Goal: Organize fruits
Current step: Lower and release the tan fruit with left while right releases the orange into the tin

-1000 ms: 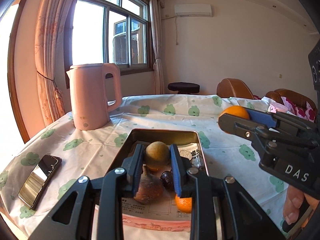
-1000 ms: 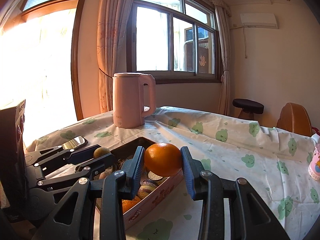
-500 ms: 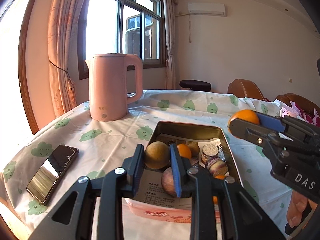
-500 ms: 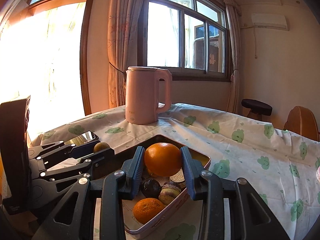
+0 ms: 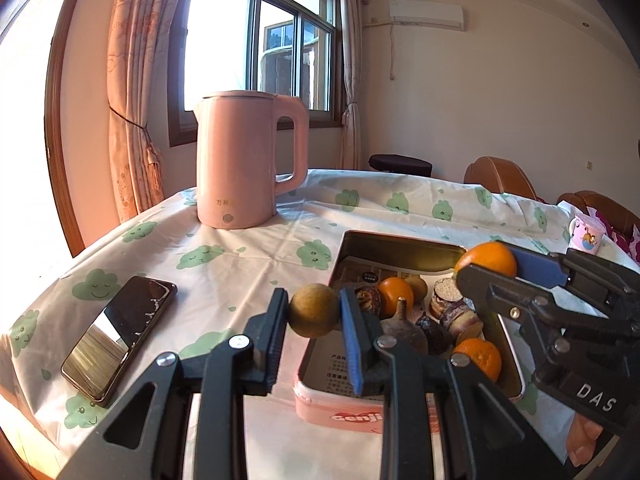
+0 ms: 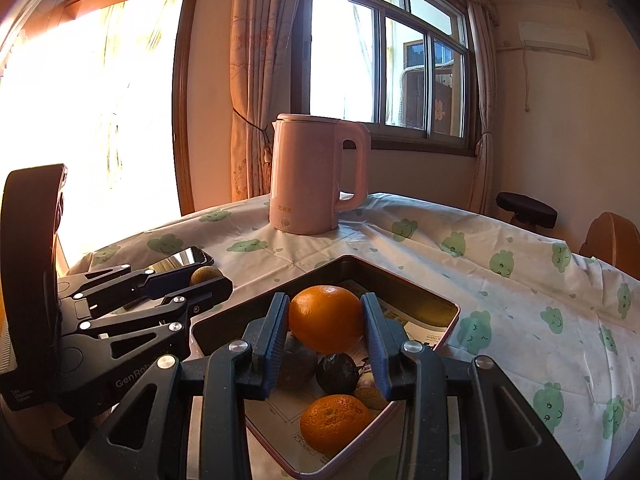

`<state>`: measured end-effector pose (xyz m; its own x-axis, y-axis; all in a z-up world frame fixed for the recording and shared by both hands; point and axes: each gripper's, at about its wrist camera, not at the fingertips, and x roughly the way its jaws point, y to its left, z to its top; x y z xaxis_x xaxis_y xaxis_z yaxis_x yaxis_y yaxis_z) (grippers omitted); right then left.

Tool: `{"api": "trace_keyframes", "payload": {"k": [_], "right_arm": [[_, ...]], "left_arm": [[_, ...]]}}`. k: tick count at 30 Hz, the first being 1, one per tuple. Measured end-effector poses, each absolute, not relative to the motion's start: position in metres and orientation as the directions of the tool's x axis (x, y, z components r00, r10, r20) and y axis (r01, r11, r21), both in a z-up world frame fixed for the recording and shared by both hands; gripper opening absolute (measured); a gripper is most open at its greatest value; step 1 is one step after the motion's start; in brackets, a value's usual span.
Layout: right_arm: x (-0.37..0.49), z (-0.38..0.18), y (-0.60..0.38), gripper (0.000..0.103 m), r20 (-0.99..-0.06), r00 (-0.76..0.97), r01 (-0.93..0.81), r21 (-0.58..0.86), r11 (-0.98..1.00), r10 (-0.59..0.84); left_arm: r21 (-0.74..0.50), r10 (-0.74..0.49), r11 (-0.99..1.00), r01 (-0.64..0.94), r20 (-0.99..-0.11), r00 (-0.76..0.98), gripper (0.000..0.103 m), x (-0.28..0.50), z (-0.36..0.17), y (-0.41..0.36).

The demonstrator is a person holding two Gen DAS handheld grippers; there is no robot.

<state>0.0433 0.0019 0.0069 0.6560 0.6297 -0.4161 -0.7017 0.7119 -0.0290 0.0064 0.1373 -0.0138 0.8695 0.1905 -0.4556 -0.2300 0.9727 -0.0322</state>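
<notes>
The brown fruit (image 5: 314, 315) sits tight between the pads of the left hand-held gripper (image 5: 314, 318), just off the left edge of the tin (image 5: 400, 246), over the desk (image 5: 240, 256). The orange (image 6: 326, 318) is pinched in the right hand-held gripper (image 6: 326, 330), right above the tin. So the orange looks nearer to a drop into the tin.

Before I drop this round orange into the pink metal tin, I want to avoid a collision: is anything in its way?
Yes. Below the round orange in the right gripper, the pink metal tin holds a dark round fruit and a second orange. Its far end looks bare.
</notes>
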Motion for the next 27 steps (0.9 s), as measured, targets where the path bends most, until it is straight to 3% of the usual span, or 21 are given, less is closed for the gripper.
{"api": "trace_keyframes", "payload": {"k": [27], "right_arm": [[0.048, -0.019, 0.018, 0.039, -0.542, 0.58, -0.733, -0.022, 0.68, 0.608]], "left_arm": [[-0.018, 0.158, 0.981, -0.195, -0.521, 0.839, 0.028, 0.016, -0.031, 0.131]]}}
